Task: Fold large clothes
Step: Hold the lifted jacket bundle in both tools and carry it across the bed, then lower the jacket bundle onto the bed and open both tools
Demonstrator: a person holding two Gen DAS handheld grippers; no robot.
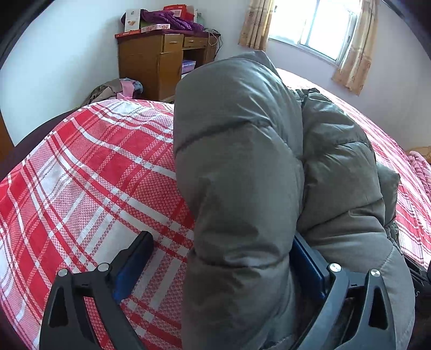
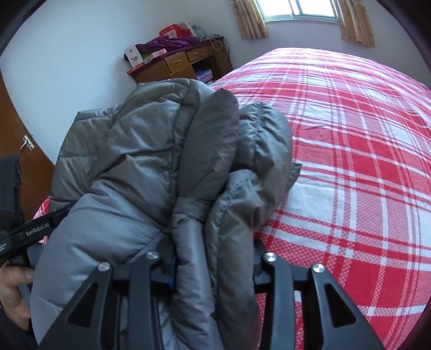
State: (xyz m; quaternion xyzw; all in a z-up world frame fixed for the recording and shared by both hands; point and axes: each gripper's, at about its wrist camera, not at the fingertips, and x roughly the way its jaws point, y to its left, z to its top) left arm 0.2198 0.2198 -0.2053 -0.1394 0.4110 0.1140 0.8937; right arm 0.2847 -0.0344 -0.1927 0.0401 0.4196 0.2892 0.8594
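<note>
A puffy grey down jacket lies bunched on the red and white plaid bed. In the left wrist view my left gripper stands wide open around a thick fold of it. The left finger is clear of the fabric over the sheet, and the right finger rests against the jacket. In the right wrist view the jacket is gathered into a bundle that fills the gap of my right gripper, which is shut on these folds. The fabric hides its fingertips.
A wooden desk piled with boxes and purple cloth stands by the far wall, with clothes heaped beside it. A curtained window is behind the bed. A hand holds the other gripper's body near a wooden door.
</note>
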